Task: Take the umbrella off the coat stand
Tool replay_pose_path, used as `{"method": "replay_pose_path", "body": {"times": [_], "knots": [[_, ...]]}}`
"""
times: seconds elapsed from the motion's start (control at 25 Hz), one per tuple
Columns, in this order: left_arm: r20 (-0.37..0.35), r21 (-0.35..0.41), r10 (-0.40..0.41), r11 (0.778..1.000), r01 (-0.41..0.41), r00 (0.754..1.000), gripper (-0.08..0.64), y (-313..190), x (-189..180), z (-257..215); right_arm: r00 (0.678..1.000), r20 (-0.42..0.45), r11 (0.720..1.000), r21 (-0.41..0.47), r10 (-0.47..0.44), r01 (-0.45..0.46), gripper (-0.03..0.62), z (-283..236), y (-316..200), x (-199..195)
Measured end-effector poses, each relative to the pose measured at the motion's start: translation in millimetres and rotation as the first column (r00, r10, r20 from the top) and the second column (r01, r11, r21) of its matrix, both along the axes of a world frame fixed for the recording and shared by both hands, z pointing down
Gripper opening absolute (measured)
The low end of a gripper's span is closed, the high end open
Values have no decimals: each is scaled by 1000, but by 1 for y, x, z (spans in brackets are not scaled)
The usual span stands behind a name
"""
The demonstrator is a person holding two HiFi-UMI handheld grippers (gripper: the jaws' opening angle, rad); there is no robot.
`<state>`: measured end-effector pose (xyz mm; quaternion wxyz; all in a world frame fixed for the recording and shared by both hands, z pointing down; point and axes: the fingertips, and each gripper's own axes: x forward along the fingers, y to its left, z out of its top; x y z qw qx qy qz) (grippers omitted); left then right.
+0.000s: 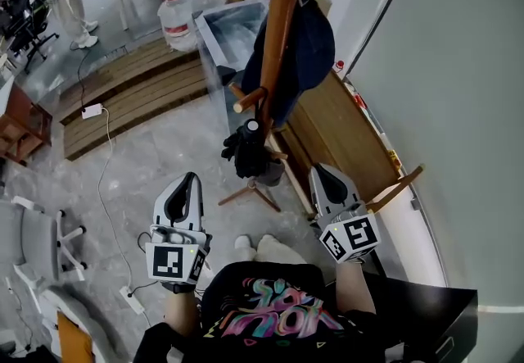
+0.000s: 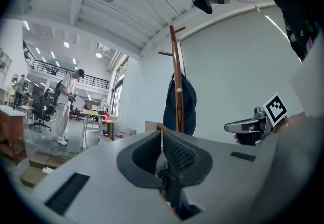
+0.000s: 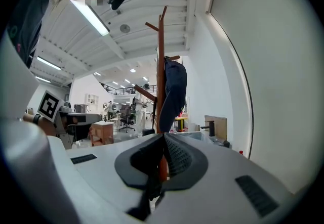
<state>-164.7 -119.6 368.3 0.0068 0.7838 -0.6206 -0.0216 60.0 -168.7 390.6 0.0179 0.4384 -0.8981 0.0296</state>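
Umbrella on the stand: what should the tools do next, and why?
Probably open the right tool and ease it toward the black umbrella hanging low on the coat stand: its jaws are together, empty, and short of it.

- Coat stand (image 1: pixel 282 17): showing orange-brown wood.
- Umbrella (image 1: pixel 248 148): showing plain black.
- Hanging garment (image 1: pixel 311 46): showing dark navy.
- Left gripper (image 1: pixel 188 179) and right gripper (image 1: pixel 319 171): wearing pale grey shells with black pads, each carrying black-and-white square markers.
- Person's T-shirt (image 1: pixel 270 312): displaying pink and teal lettering on black.
- Floor (image 1: pixel 155 156): showing mottled grey.
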Motion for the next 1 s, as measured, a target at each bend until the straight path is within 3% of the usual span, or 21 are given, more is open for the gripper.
{"method": "replay_pose_path", "body": {"times": [0.28,0.52,0.76,1.0], "knots": [[43,-26,7,1000,-6,999,31,-12,11,9,1000,14,1000,-3,5,-5,15,3,-16,13],[11,-35,9,999,-9,1000,31,-20,17,14,1000,8,1000,-2,-12,12,15,4,-19,15],[-21,7,53,999,-53,998,34,-27,25,10,1000,6,1000,-15,-22,22,15,8,-22,14],[-45,-3,116,993,-117,992,169,-35,37,14,1000,6,999,-27,-27,27,15,12,-26,12]]}}
